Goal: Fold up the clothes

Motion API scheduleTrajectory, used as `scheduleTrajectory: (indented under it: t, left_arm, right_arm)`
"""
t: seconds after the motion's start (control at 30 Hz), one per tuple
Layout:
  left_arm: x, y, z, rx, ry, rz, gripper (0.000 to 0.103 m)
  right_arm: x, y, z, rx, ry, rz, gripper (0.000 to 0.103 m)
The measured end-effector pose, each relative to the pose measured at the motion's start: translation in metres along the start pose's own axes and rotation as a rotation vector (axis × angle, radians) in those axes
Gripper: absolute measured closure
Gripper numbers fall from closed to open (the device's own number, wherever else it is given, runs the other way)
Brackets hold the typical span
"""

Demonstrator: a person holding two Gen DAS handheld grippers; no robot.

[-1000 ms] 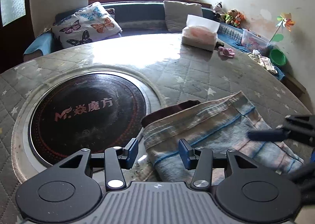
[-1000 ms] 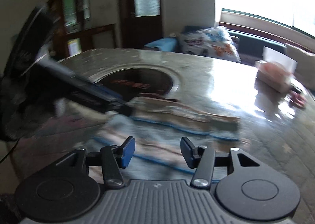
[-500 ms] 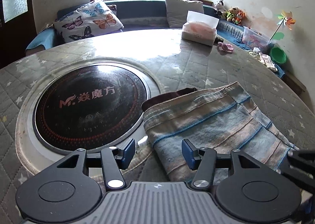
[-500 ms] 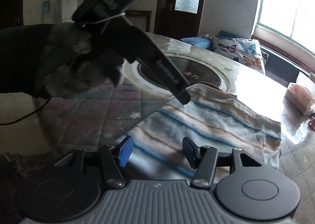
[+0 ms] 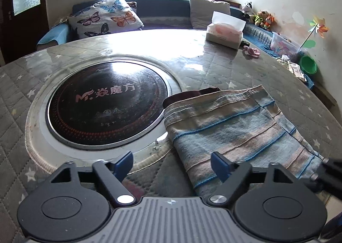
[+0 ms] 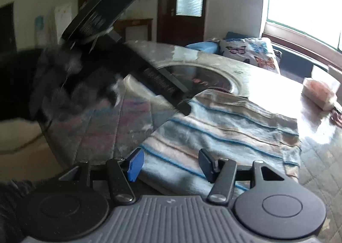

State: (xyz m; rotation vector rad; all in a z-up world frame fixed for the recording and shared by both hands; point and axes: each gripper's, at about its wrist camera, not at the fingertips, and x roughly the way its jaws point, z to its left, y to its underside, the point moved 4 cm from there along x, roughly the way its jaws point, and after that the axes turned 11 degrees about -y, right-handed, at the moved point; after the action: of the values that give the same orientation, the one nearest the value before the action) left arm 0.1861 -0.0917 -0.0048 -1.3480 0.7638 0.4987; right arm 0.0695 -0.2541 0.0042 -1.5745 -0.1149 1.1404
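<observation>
Opening wider over the past second, the left claw (image 5: 172, 165) hovers above the near edge of the round table (image 5: 224, 65), its blue pads clear of the cloth; nothing is gripped between them. The striped garment (image 5: 235, 127) lies folded flat on the table's near right side, one corner overlapping the rim of the dark hotplate (image 5: 106, 102) set in the table's middle, a maroon edge showing from under its far side. The right claw (image 6: 170, 165) sits half open above the garment's near edge, also holding nothing, where a second ago it was sweeping across it. In its view, the left claw's black fingers (image 6: 164, 89) reach toward the garment's far-left corner. Both claws released suggests this fold is laid down, and a further fold or smoothing likely comes next.
</observation>
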Motion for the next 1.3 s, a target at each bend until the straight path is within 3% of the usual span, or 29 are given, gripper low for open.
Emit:
scheduleTrajectory:
  t: [0.33,0.53,0.83,1.0,1.07,1.3]
  left_arm:
    - [-0.002,0.009,0.001,-0.031,0.024,0.009,0.018]
    - [-0.003,0.012,-0.007,-0.039,0.073,0.027,0.031]
    - [0.0,0.014,-0.009,-0.072,0.105,0.055,0.045]
    - [0.0,0.013,-0.011,-0.088,0.124,0.065,0.052]
    - [0.0,0.014,-0.012,-0.092,0.128,0.067,0.055]
    - [0.0,0.012,-0.013,-0.106,0.146,0.085,0.059]
  right_arm:
    - [-0.039,-0.004,-0.073,0.245,0.147,-0.089,0.045]
    - [-0.04,0.01,-0.122,0.399,0.231,-0.101,0.046]
    - [-0.028,0.028,-0.152,0.558,0.202,-0.108,0.048]
    - [-0.022,0.025,-0.151,0.557,0.194,-0.108,0.058]
    - [-0.02,0.024,-0.151,0.564,0.18,-0.107,0.074]
    - [-0.022,0.025,-0.148,0.587,0.155,-0.116,0.082]
